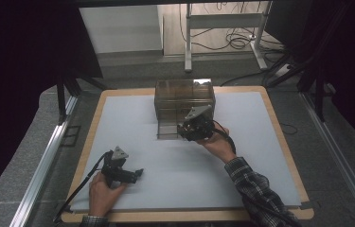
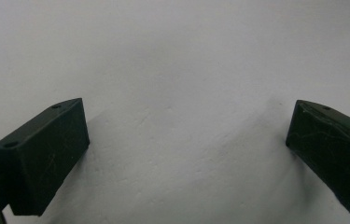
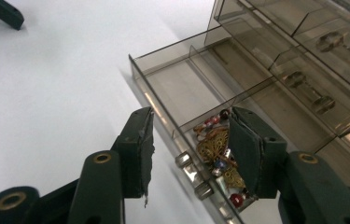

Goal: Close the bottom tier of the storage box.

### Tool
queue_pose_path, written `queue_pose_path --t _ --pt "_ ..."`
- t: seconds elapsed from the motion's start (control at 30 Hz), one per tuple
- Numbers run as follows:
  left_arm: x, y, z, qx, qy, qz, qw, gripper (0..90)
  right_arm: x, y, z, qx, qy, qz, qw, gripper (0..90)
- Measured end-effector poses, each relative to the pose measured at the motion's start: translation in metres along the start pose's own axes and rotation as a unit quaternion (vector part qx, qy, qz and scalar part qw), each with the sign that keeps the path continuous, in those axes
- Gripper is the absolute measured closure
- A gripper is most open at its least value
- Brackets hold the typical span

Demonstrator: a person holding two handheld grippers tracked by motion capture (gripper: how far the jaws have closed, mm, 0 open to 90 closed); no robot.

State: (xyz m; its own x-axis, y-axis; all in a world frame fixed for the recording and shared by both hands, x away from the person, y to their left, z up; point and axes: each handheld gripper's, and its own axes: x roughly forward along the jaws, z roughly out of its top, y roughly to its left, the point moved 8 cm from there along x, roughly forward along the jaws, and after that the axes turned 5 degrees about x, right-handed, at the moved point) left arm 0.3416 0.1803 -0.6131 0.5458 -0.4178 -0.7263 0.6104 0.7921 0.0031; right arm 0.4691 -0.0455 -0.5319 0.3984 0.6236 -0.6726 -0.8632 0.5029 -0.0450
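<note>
White mat (image 1: 165,156) covers the wooden table (image 1: 279,142).

Dim, cool light falls from overhead on the pale tabletop (image 1: 132,123); its surroundings sink into black. The high view is soft and grainy. The left tongs (image 2: 186,154) cast faint, blurred shadows. Glare streaks the smoky drawer box (image 3: 275,79), whose far end is soft.

left gripper (image 1: 138,172): lower left of high view, lying low, jaws wide apart, nothing between them
left hand (image 1: 102,189): wrapped round its rear
right gripper (image 1: 181,128): frame centre, jaws part open
right hand (image 1: 217,142): plaid sleeve from lower right
</note>
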Motion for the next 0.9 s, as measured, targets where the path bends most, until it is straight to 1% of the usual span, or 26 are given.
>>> queue_pose_path --t 0.23,0.4,0.9 --pt "0.0 0.0 0.0 0.0 0.0 0.0 1.0 0.0 -0.005 0.004 -0.008 -0.003 -0.004 0.009 1.0 45.5" --pt "0.0 0.0 0.0 0.0 0.0 0.0 1.0 0.0 -0.009 0.005 -0.013 0.003 -0.005 0.014 0.9999 43.9" --pt "0.0 0.0 0.0 0.0 0.0 0.0 1.0 0.0 -0.012 0.011 -0.029 0.006 0.006 0.024 0.9997 39.7"
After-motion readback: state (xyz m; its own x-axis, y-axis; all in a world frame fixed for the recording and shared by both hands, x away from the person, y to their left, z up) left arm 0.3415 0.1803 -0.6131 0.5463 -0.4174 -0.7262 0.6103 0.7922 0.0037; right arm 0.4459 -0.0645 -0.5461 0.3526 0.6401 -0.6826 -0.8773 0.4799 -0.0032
